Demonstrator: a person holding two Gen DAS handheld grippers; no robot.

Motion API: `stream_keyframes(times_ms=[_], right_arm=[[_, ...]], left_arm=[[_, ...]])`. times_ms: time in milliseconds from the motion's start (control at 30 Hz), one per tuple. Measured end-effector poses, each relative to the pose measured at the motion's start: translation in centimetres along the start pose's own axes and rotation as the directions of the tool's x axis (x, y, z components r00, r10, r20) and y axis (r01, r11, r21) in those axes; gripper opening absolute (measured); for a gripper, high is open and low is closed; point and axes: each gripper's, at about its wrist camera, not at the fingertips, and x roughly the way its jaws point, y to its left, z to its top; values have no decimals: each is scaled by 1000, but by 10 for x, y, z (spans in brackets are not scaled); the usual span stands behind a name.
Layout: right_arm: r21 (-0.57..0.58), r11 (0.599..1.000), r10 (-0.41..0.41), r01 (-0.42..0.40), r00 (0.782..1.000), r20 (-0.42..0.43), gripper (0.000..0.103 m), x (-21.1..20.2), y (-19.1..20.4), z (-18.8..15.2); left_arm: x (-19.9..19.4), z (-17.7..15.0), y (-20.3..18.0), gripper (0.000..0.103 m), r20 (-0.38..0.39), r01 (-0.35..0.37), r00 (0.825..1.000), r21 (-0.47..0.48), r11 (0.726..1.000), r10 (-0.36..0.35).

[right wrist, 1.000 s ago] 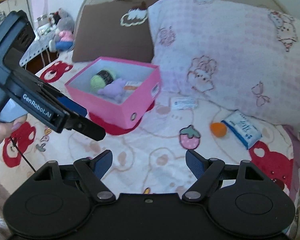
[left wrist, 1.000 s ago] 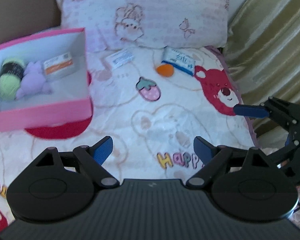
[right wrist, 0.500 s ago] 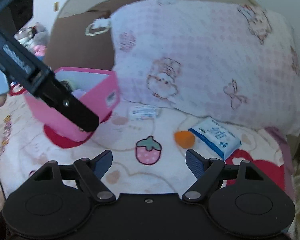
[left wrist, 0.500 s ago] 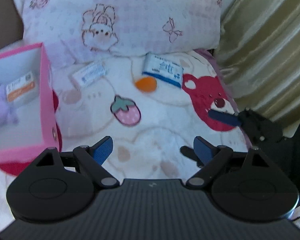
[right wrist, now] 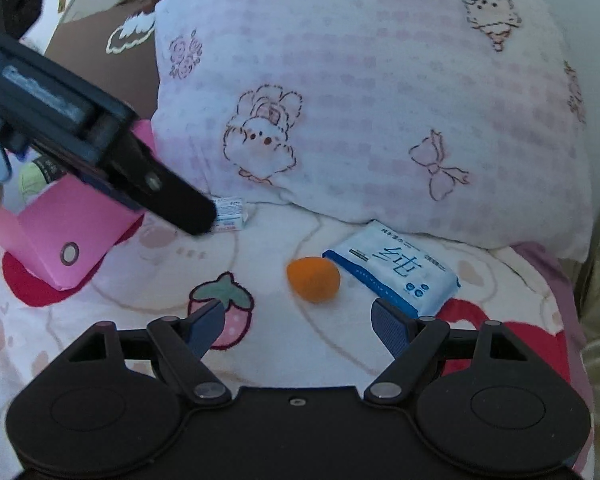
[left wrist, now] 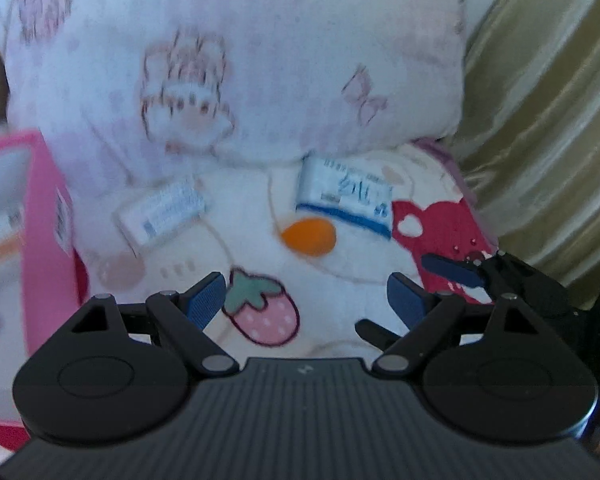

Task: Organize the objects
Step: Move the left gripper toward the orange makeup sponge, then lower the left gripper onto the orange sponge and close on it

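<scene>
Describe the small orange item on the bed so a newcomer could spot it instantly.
Find the big pink-checked pillow; below its lower edge lies a blue-and-white tissue pack. The orange egg-shaped sponge sits just left of it, the only rounded, plain orange thing there.

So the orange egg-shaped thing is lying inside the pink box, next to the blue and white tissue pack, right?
Not inside the pink box. The right wrist view shows the orange egg-shaped thing lying on the blanket, outside the box, next to the blue and white tissue pack.

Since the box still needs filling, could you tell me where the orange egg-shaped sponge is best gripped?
Across the wide middle of the orange sponge, from above. It lies on its side, clear of the blue tissue pack, and the open right claw already faces it.
</scene>
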Motion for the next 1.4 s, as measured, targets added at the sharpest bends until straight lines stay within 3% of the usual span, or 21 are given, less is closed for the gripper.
stream_keyframes(times_ms=[67,200,333,433,500,767,933,1100,1233,1400], right_arm=[[-27,1000,-3,3,1000,5,84,5,1,4],[-2,999,32,-32,999,-3,84,20,0,10],[67,998,14,-14,1000,-1,84,40,0,5],[153,988,-19,12,999,42,83,47,-4,-7],[198,980,-34,20,997,65,83,51,-8,-14],[177,981,-92,74,991,96,83,76,-14,-26],[128,991,-50,36,993,108,80,79,-10,-26],[106,993,-65,54,993,102,68,88,-13,-24],[156,987,-43,29,995,88,56,93,-23,-24],[171,985,-15,-1,996,92,43,95,-26,-24]], left_arm=[[11,1,1,88,-21,4,1000,-22,1000,-4],[25,0,-4,88,9,-16,1000,6,1000,16],[41,5,-5,88,45,-5,999,17,1000,4],[53,4,-7,86,83,-62,995,31,998,59],[62,3,-5,86,81,-62,995,40,997,58],[84,1,12,85,87,26,996,-19,999,-25],[96,1,14,84,85,27,996,-6,1000,-26],[103,4,11,74,103,38,994,23,999,-41],[114,6,3,56,92,28,995,64,998,-34],[126,5,4,44,90,65,994,18,998,-66]])
